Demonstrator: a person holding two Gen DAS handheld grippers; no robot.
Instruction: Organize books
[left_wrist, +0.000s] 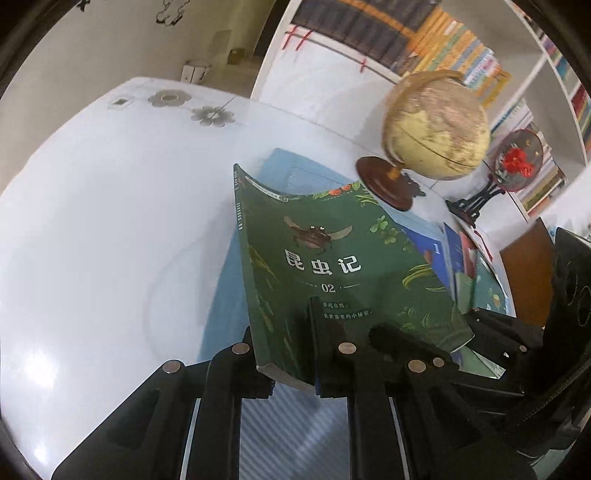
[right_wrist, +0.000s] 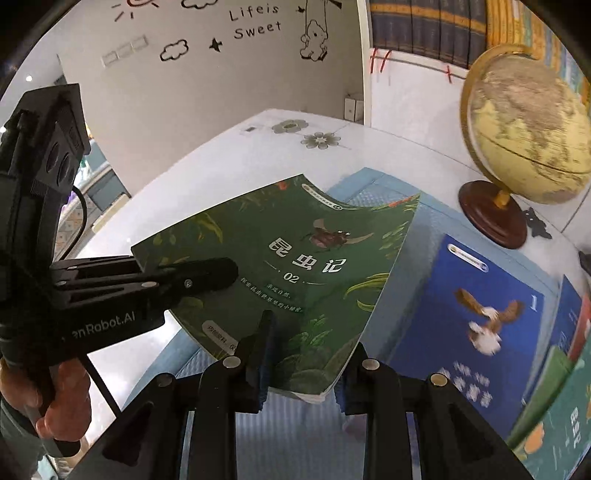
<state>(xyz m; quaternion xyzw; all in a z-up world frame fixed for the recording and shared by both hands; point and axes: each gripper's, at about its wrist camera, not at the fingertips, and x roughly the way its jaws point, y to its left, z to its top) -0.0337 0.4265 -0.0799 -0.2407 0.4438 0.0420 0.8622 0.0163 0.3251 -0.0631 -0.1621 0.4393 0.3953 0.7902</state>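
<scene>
Gripping green book (right_wrist: 295, 266): left gripper (left_wrist: 291, 354), right gripper (right_wrist: 303, 373), angled down.

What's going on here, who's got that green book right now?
A person holds a gripper in each hand, and both are clamped on the green book. The left gripper pinches its lower edge near the spine; the right gripper holds the bottom edge. The book is lifted, tilted, above a light blue mat. A blue book with a bird lies on the mat nearby, beside a globe.
</scene>
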